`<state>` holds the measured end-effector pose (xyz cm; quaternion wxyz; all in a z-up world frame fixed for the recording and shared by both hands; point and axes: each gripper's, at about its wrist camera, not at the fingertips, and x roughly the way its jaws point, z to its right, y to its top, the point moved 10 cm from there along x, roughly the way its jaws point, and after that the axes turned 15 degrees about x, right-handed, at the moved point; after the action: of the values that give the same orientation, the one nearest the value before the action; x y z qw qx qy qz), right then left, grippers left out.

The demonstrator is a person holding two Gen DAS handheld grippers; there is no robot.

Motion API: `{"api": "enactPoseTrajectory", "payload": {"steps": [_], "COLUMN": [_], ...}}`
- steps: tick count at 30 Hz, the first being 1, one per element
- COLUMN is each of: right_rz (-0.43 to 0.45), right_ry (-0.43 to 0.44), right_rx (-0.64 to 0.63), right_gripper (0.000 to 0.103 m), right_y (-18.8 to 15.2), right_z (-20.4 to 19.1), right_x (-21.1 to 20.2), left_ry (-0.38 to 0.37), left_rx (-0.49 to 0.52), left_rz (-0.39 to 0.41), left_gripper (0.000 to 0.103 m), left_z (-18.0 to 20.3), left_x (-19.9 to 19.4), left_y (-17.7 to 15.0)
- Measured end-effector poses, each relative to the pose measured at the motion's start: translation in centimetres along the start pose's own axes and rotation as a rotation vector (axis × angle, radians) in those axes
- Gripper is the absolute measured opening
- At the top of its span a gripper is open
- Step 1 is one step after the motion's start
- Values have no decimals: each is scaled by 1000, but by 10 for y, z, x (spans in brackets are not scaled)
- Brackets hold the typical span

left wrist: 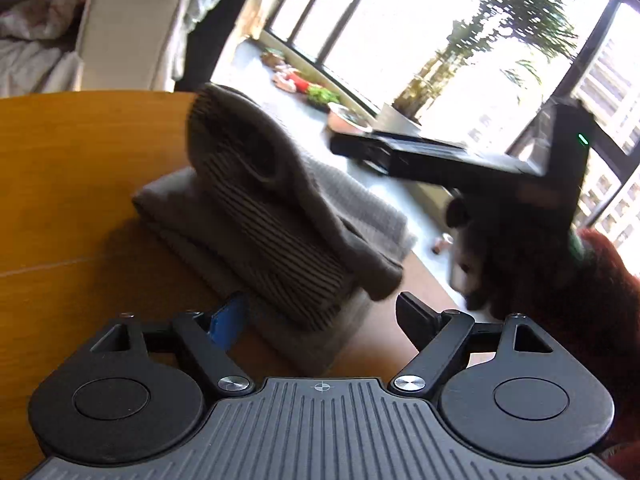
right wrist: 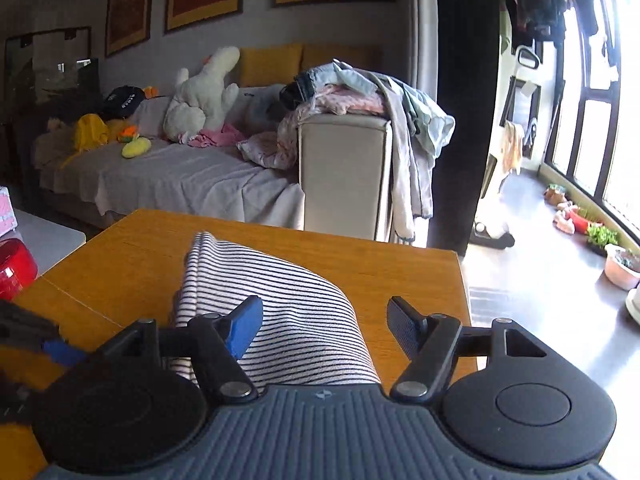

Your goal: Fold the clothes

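The left gripper (left wrist: pixel 320 314) has its jaws spread wide, empty. The folded striped shirt (left wrist: pixel 256 216) lies on the wooden table (left wrist: pixel 72 184) just ahead of the gap, its raised end beyond the fingertips. The right gripper (right wrist: pixel 322 326) is likewise spread; the striped shirt (right wrist: pixel 288 312) runs between its jaws, ungripped.
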<state>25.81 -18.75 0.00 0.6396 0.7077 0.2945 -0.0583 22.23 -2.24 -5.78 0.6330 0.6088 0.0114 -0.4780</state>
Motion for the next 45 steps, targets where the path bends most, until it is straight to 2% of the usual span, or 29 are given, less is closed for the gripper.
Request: {"api": "enactPoseTrajectory", "payload": {"steps": [1, 4, 7, 10, 15, 18, 23, 24, 26, 27, 29, 32, 34, 36, 39, 42, 43, 45], "right_rz": [8, -13, -17, 20, 1, -8, -1, -8, -14, -14, -11, 3, 4, -29, -119, -184, -190, -174], "right_ry": [16, 82, 76, 30, 45, 46, -42, -62, -45, -29, 6, 93, 158, 220, 270, 242, 228, 205], "right_rx": [-27, -54, -114, -163, -213, -275, -357, -364, -309, -249, -103, 119, 181, 185, 188, 209, 232, 190], "right_gripper": [70, 70, 70, 70, 70, 79, 79, 67, 47, 30, 27, 24, 24, 24, 25, 26, 26, 28], "right_y": [-3, -18, -34, -36, -46, -59, -80, -81, -76, -68, -49, -16, -1, 1, -21, -46, -51, -58], "right_z": [-9, -36, -51, -56, -71, -85, -90, -85, -73, -66, -48, -22, -20, -30, -45, -46, -42, -47], "right_x": [-6, -14, -12, -8, -7, -5, 18, 23, 21, 16, 3, -16, -28, -31, -15, 11, 18, 20], "left_ry": [43, 136, 205, 213, 260, 296, 313, 308, 279, 251, 173, 10, -57, -75, -80, -72, -69, -64], "left_rx": [-23, -67, -53, -38, -6, -17, -78, -84, -91, -92, -101, -151, -166, -154, -157, -155, -155, -154], "left_rz": [3, 14, 29, 7, -11, 0, 2, 1, 1, 1, 2, -10, -32, -37, -38, -36, -36, -34], "left_gripper": [79, 58, 54, 52, 51, 51, 51, 51, 51, 51, 50, 45, 44, 44, 44, 44, 36, 34], "left_z": [-11, -35, -48, -49, -48, -55, -72, -72, -66, -62, -49, -28, -18, -13, -14, -19, -20, -23], "left_x": [0, 4, 7, 13, 15, 5, -4, -5, -6, -5, -1, 16, 30, 38, 41, 36, 34, 30], "left_y": [3, 11, 22, 25, 25, 21, 16, 14, 11, 9, 5, -1, -5, -5, -4, -6, -6, -7]}}
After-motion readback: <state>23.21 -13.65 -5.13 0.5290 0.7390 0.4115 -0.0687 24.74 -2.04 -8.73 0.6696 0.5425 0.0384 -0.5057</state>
